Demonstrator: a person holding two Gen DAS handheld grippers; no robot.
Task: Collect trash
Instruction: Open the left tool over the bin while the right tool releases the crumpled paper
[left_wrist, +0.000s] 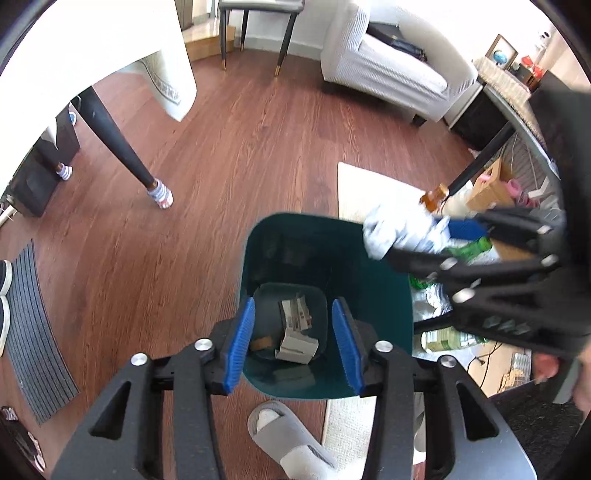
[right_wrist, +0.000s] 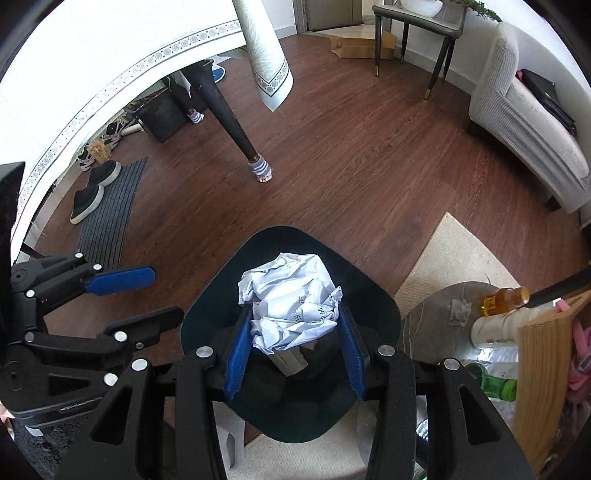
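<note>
A dark green trash bin (left_wrist: 384, 295) stands on the wood floor, with torn paper and card scraps (left_wrist: 295, 332) at its bottom. My left gripper (left_wrist: 293, 343) is open and empty right above the bin's mouth. My right gripper (right_wrist: 293, 343) is shut on a crumpled white paper ball (right_wrist: 291, 302) and holds it over the bin (right_wrist: 376, 295). In the left wrist view the right gripper (left_wrist: 424, 240) comes in from the right with the paper ball (left_wrist: 395, 230) at the bin's right rim. In the right wrist view the left gripper (right_wrist: 147, 295) sits left of the bin.
A small round table (right_wrist: 432, 306) at the right holds an amber bottle (right_wrist: 502, 299), a white bottle (right_wrist: 495, 328) and green bottles (right_wrist: 495, 384). A cream rug (right_wrist: 458, 254), a grey slipper (left_wrist: 288, 435), a table leg (right_wrist: 225, 110), a sofa (right_wrist: 532, 122) and a doormat with shoes (right_wrist: 107, 210) surround the bin.
</note>
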